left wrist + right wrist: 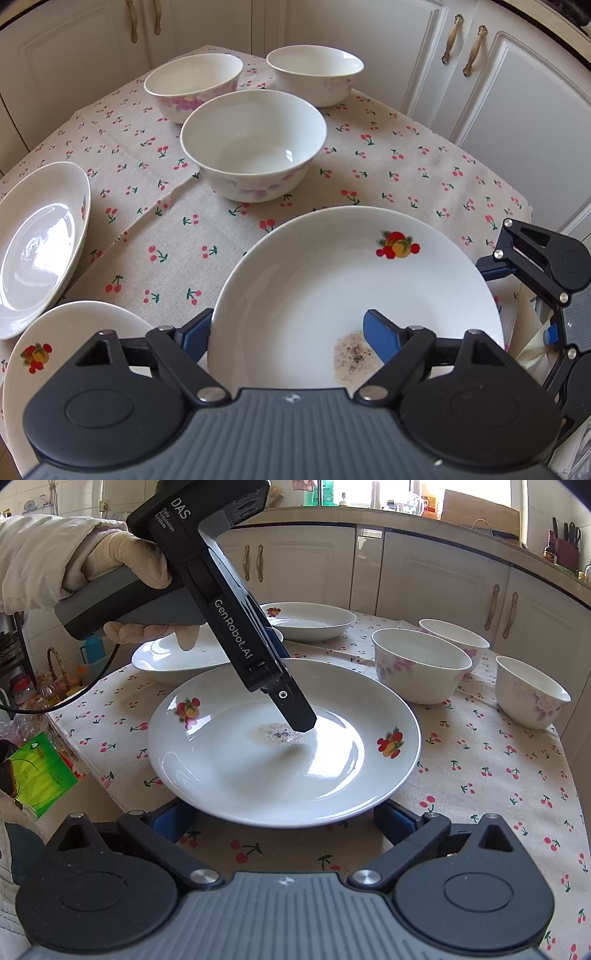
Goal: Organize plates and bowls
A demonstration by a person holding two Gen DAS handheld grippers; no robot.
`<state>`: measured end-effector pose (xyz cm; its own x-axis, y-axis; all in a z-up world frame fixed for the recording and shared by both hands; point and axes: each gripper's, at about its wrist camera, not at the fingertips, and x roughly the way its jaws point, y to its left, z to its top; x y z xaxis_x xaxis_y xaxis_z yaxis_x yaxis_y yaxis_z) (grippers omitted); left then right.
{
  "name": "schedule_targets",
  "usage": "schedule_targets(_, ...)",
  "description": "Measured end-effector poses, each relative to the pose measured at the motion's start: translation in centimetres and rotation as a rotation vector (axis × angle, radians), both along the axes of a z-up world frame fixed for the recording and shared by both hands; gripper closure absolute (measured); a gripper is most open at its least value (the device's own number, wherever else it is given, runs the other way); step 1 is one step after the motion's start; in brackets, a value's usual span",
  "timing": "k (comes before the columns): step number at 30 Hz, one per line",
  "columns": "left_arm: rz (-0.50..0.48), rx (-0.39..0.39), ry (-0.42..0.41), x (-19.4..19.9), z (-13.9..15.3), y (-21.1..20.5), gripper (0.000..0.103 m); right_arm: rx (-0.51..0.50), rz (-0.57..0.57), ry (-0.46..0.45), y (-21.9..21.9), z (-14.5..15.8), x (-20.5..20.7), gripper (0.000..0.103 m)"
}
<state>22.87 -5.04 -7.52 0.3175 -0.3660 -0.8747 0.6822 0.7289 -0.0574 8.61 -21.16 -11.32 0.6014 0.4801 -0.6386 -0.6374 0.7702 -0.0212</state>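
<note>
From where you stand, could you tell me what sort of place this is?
Most likely a home kitchen. Cream cabinet doors with brass handles stand behind a table under a cherry-print tablecloth, a countertop holds bottles and a cutting board, and crockery such as the soiled plate is laid out.

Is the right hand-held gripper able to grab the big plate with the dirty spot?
Probably yes. The right hand-held gripper is open at the near rim of the big plate, with nothing between. The left hand-held gripper straddles the plate's other side, not blocking it.

Cherry-print tablecloth [177,236] under plates [332,280], bowls [255,144]
</note>
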Motion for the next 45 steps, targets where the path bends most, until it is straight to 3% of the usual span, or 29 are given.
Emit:
schedule_targets(15,-0.060,-0.018,0.060,0.5,0.2,-1.0,0.019,-0.023,-0.007,0.010,-1.0,0.5,-0.2,0.000)
schedule_targets(26,-0.100,0.018,0.110,1.2,0.0,-1.4,0.019,-0.032,-0.004,0.022,-0.8,0.5,0.0,0.000)
schedule_targets(45,-0.065,-0.037,0.058,1.1,2.5,-0.1,0.021,-0.013,0.015,0.032,-0.8,3.1,0.9,0.000)
